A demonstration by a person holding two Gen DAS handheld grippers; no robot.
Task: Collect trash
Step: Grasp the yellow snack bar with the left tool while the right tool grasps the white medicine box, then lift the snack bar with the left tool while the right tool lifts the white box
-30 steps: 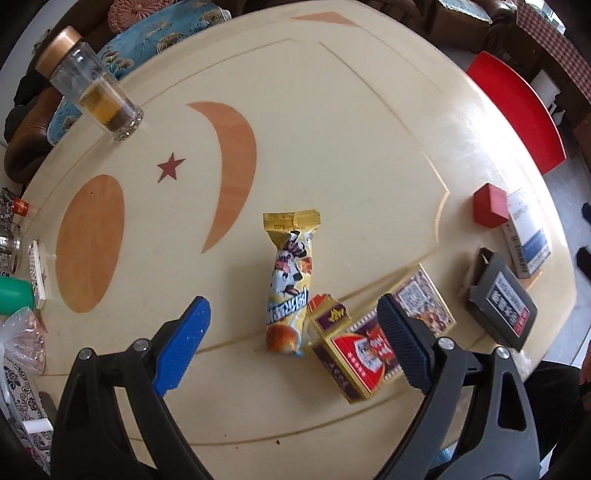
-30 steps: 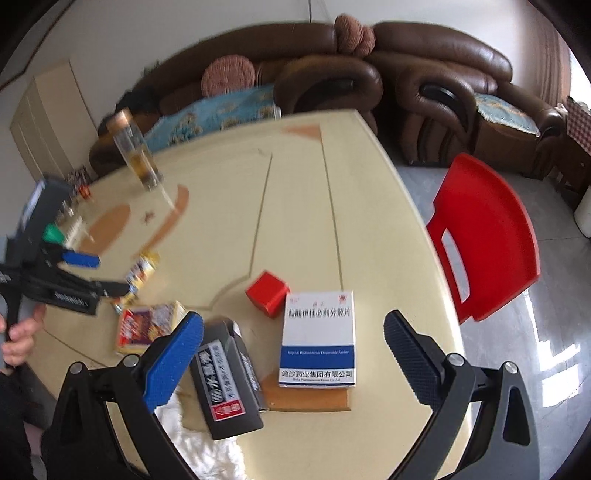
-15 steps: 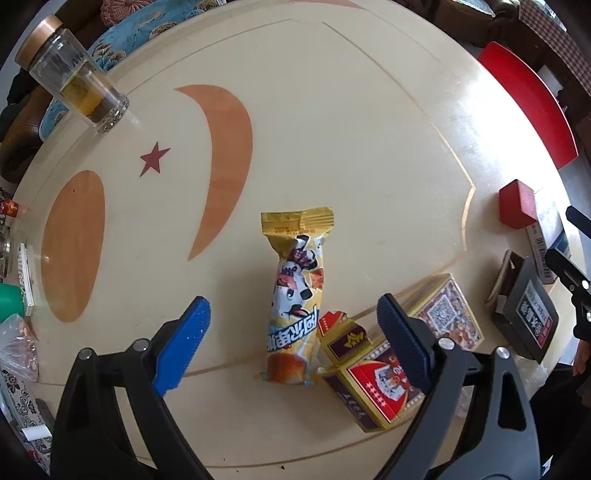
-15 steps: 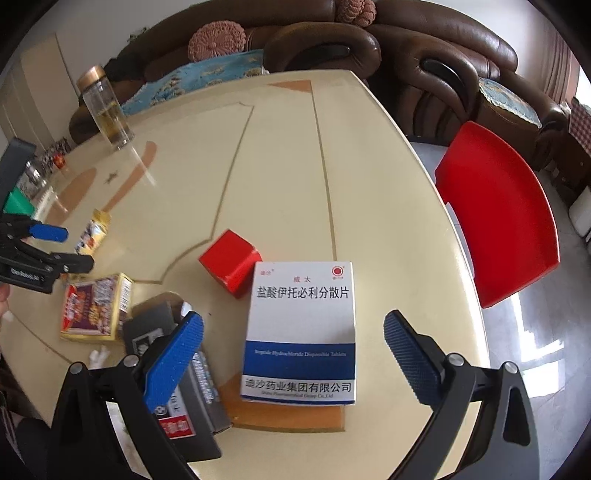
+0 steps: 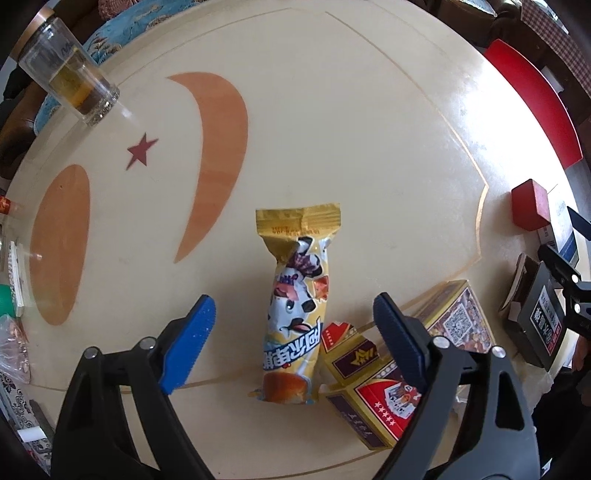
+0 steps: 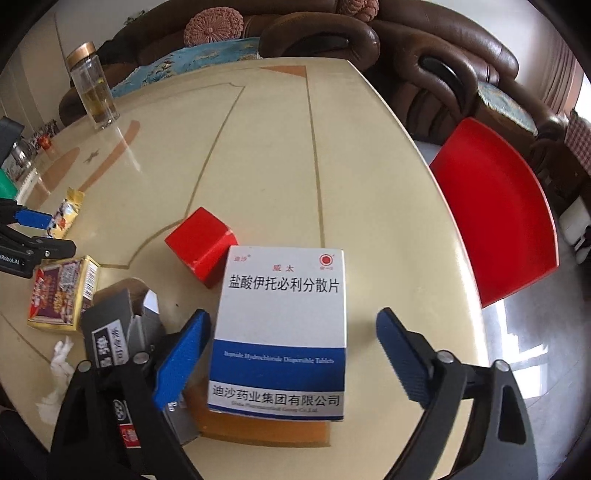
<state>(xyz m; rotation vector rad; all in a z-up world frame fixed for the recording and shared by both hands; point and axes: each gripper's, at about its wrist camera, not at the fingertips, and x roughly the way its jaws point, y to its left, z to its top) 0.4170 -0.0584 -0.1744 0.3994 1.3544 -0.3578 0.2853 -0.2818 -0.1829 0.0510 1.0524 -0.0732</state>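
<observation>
Both grippers lowered | snack wrapper between closing left gripper pads

- One table.
- One yellow snack packet.
- Four boxes: one white and blue medicine box, one small red box, one gold and red box, one dark grey box.
- One glass jar with amber liquid.
- One red chair.
- One crumpled white tissue.
- Two grippers with blue pads: the left gripper and the right gripper.
- One round pink cushion on the brown sofa.
</observation>
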